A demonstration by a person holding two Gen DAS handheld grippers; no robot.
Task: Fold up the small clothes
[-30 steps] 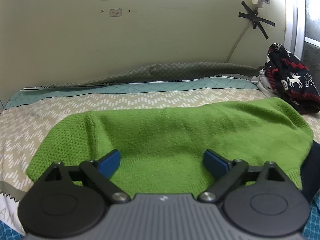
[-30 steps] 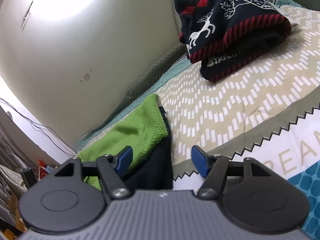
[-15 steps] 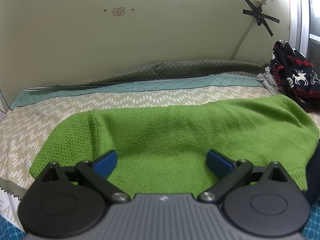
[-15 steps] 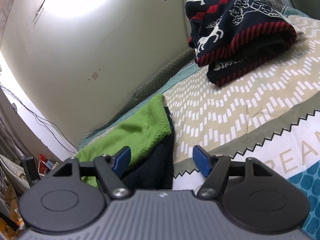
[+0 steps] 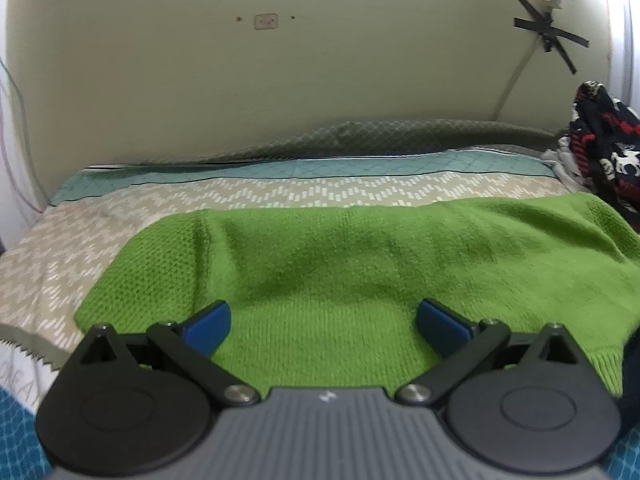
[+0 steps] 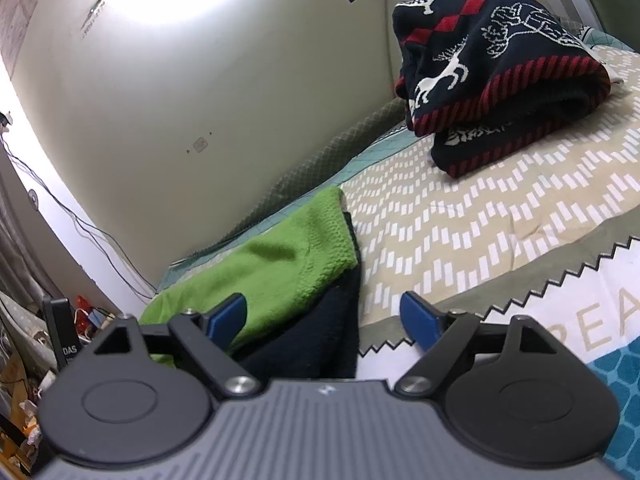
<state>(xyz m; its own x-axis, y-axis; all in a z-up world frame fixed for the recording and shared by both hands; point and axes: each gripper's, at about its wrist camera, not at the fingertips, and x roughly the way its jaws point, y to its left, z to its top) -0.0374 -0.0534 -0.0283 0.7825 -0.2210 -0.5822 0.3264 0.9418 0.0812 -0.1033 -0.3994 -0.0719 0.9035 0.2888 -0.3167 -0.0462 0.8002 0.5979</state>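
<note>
A green knitted sweater (image 5: 340, 256) lies spread across the patterned bed cover, folded over a dark navy layer (image 6: 320, 336) that shows at its right end. My left gripper (image 5: 322, 326) is open and empty, just above the sweater's near edge. My right gripper (image 6: 328, 318) is open and empty, over the sweater's right end (image 6: 288, 264), with the navy fabric between its fingers.
A folded navy and red reindeer sweater (image 6: 492, 80) sits at the far right of the bed (image 6: 500, 220), also in the left wrist view (image 5: 604, 152). A wall (image 5: 280, 80) runs along the bed's far side. Clutter and cables (image 6: 60, 344) lie beyond the bed's left end.
Both grippers have drifted slightly left. Both stay open and the sweater has not moved.
</note>
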